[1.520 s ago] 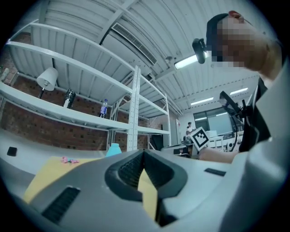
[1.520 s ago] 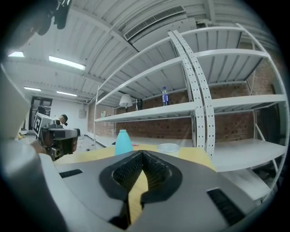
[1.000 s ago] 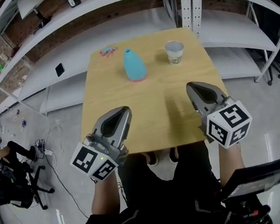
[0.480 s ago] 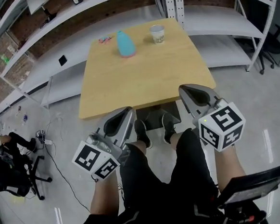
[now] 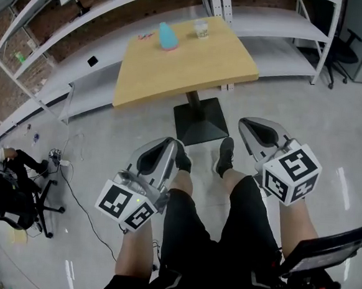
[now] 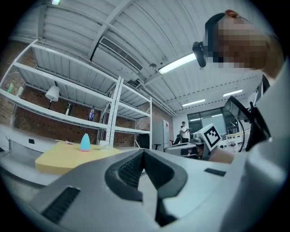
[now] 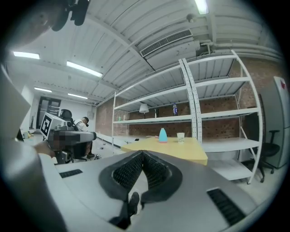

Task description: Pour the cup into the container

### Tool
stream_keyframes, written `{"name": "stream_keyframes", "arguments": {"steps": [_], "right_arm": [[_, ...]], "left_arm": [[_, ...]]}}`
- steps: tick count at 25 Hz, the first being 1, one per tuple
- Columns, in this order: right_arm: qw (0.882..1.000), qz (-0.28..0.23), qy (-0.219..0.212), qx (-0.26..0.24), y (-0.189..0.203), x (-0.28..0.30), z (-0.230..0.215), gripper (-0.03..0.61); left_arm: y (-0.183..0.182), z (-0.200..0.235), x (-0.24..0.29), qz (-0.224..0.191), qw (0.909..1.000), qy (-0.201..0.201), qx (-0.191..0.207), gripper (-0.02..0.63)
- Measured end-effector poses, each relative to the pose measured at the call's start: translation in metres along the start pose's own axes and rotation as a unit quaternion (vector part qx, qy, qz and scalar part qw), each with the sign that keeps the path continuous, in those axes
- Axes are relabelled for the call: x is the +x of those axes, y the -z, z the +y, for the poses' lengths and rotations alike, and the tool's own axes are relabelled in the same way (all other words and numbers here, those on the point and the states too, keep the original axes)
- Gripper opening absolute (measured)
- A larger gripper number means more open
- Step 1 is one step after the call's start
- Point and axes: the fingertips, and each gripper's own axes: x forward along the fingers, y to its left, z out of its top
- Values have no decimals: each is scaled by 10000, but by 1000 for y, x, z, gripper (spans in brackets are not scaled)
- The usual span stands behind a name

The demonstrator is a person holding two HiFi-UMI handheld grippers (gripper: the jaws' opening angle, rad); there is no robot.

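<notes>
The small white paper cup (image 5: 201,28) stands upright near the far edge of the square wooden counter (image 5: 174,71), just right of the turquoise rounded container (image 5: 168,36) and apart from it. Both lie well ahead of me, across the grey floor (image 5: 106,141). My left gripper (image 5: 167,145) and right gripper (image 5: 249,123) point level, close to my body, each with its jaws pressed together on nothing. In the right gripper view the cup sits slightly right of centre; in the left gripper view it sits left of centre. I judge neither gripper within reach; the right one suits the cup better, being on its side of the container, and must spread its jaws first
</notes>
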Motion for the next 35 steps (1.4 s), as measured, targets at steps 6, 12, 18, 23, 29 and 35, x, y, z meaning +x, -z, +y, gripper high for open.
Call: {"name": "stream_keyframes", "arguments": {"steps": [6,12,18,23,29,35], "right_arm": [[9999,38,-95,-35,12,-72,62,2],[9999,-66,-29,123,13,-115,93,2],[9999,-116,3,59,5,-160,119,1],[9998,-81,-34,169,19,-204,160,0],[9996,-13,-123,256,36,-281,223,2],[9994,-158,-104,304,38,-366,288,0]], "left_arm": [[2,-57,-67,26,9999,-93,-38,2],[-4,-98,-104,11,9999,34,141,2],[-7,-139,-136,74,9999,53,119,2],[0,-176,-188,147,9999,-79,11,2],[8,-241,-262,274,9994,-168,-97,2],[3,-313,-339,229,9996,-175,-74,2]]}}
